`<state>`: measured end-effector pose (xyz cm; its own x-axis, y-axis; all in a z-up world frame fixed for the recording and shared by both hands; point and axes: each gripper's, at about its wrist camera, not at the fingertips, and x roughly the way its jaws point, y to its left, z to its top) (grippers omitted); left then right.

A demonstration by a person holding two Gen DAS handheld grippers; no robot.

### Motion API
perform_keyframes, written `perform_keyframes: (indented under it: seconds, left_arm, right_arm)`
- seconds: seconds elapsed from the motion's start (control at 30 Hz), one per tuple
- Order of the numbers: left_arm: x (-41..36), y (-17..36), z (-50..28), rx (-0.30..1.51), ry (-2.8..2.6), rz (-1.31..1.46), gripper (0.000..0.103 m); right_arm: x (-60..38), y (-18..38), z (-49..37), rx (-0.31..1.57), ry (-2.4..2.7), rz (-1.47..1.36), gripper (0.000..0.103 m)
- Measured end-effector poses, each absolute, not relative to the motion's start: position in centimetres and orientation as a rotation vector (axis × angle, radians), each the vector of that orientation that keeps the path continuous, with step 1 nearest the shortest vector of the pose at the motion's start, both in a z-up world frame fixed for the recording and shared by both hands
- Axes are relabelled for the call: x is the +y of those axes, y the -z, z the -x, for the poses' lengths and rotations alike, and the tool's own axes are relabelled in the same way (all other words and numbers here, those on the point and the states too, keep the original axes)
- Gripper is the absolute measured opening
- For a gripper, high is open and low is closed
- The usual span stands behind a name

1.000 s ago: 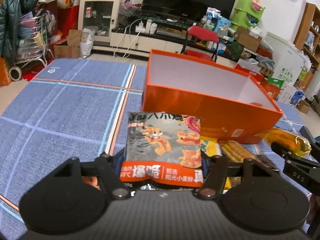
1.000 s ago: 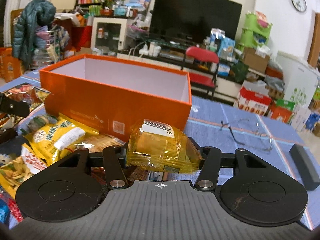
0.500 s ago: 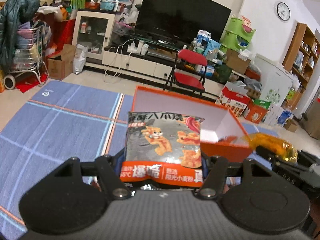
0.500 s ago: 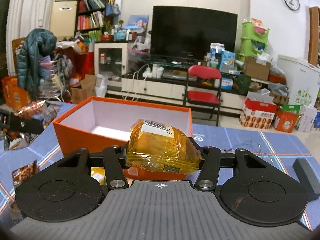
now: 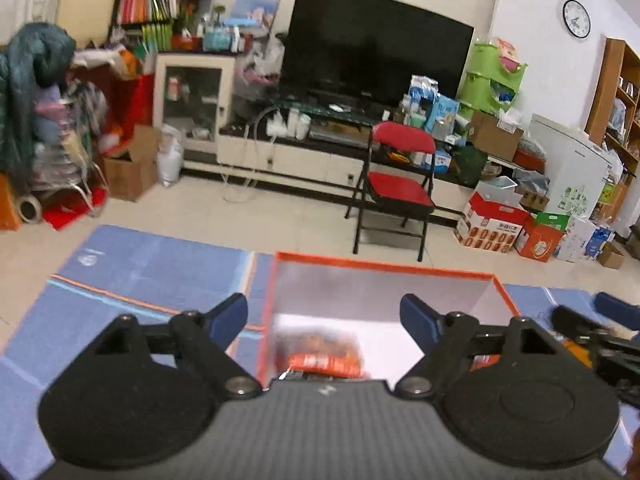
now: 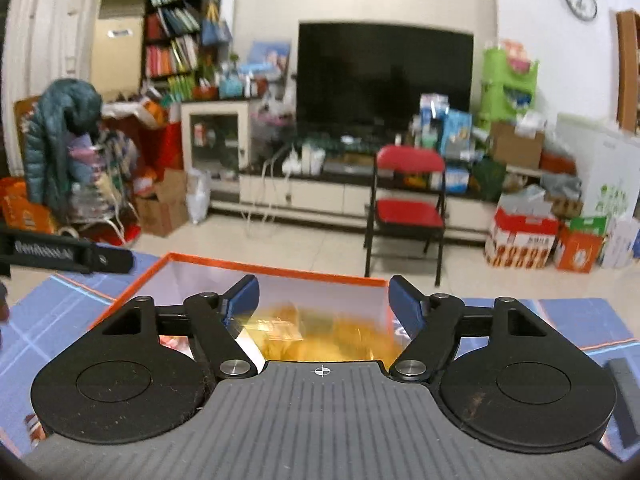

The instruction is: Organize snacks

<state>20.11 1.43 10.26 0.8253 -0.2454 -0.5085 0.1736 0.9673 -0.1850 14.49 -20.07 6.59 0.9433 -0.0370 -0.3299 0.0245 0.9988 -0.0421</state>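
An orange box with a white inside lies below both grippers on the blue cloth. My left gripper hangs over it with its jaws opening; the orange and grey snack bag is blurred below the jaws, free of the pads, inside the box. My right gripper is over the same orange box, jaws opening too. The yellow snack pack is a blur beneath them, clear of the blue pads. The right gripper's fingers show at the left view's right edge.
A blue cloth with orange and pale lines covers the table. A red folding chair stands beyond the table's far edge, before a TV stand. A dark block lies on the cloth at the right. Loose snack packs lie left of the box.
Both grippers rose above the box and their jaws spread apart. The orange and grey bag and the yellow pack left the pads and dropped toward the box.
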Motion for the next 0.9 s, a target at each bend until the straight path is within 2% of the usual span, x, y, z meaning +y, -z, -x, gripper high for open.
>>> perform_keyframes:
  seconds: [0.13,0.2,0.33,0.5,0.67,0.77,0.8,0.83,0.87,0.9]
  left_arm:
    - [4.6,-9.4,-14.1,0.563,0.226,0.127,0.085]
    - [6.0,-8.2,-11.1,0.567,0.203,0.120,0.093]
    - [8.5,-5.5,-8.1,0.584,0.158,0.138,0.093]
    - [9.7,-3.0,-7.7,0.658,0.151,0.193,0.093]
    - [8.8,-2.9,-8.2,0.654,0.190,0.184,0.093]
    - [8.4,-2.8,-8.1,0.662,0.212,0.193,0.093]
    - [8.4,-2.8,-8.2,0.666,0.214,0.194,0.093]
    - [8.5,-2.7,-8.3,0.672,0.217,0.194,0.093]
    - [8.6,-2.6,-8.7,0.677,0.217,0.199,0.093]
    - [8.8,-2.5,-8.8,0.684,0.215,0.213,0.093]
  right_arm:
    - [-20.1,-4.9,-7.1,0.321,0.015,0.031,0.065]
    - [-20.3,-3.5,-4.1,0.335,0.027,0.012,0.066]
    - [-20.3,-0.8,-1.0,0.360,0.033,-0.009,0.067]
    - [-22.2,0.7,-3.9,0.460,0.097,0.015,0.070]
    - [-24.1,2.6,-8.0,0.537,0.020,-0.224,0.071]
    - [-22.5,4.0,-9.9,0.566,0.000,-0.180,0.077]
    - [-22.0,4.4,-10.6,0.583,0.010,-0.148,0.074]
    - [-21.5,4.9,-11.4,0.604,0.024,-0.120,0.056]
    - [-21.2,5.1,-11.8,0.614,0.035,-0.099,0.053]
    - [-20.9,5.2,-12.0,0.618,0.057,-0.065,0.041]
